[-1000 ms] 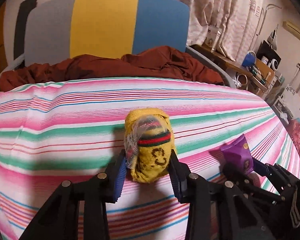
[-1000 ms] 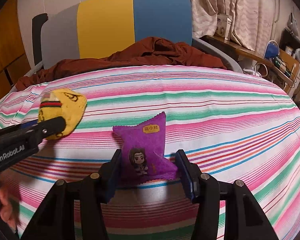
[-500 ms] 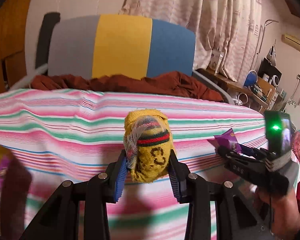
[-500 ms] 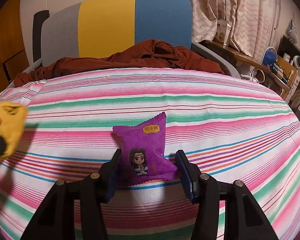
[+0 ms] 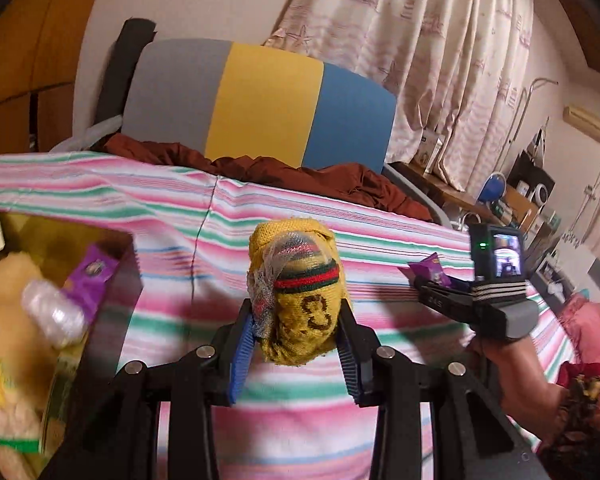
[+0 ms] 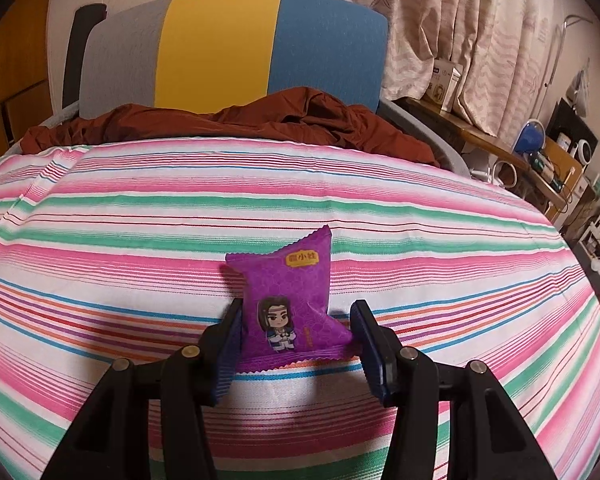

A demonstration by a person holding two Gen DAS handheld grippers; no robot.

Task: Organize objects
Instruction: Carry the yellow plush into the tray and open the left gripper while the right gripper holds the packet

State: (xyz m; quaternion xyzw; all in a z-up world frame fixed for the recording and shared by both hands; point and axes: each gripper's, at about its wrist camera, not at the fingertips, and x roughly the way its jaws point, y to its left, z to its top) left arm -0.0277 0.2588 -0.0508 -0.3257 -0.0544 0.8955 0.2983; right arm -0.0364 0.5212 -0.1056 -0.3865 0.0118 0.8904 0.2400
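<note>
Left tool (image 5: 296, 344) pinches upright yellow sock bundle (image 5: 296, 296); right tool (image 6: 296, 344) pinches upright purple packet (image 6: 288, 300).

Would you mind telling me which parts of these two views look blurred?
Left wrist view: the box contents at the left edge are motion-smeared, while the yellow sock bundle stays sharp. Right wrist view: the purple snack packet is crisp; only the fisheye edges soften.

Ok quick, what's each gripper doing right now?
Left gripper: shut on the yellow knitted sock bundle.
Right gripper: shut on the purple foil snack packet.
</note>
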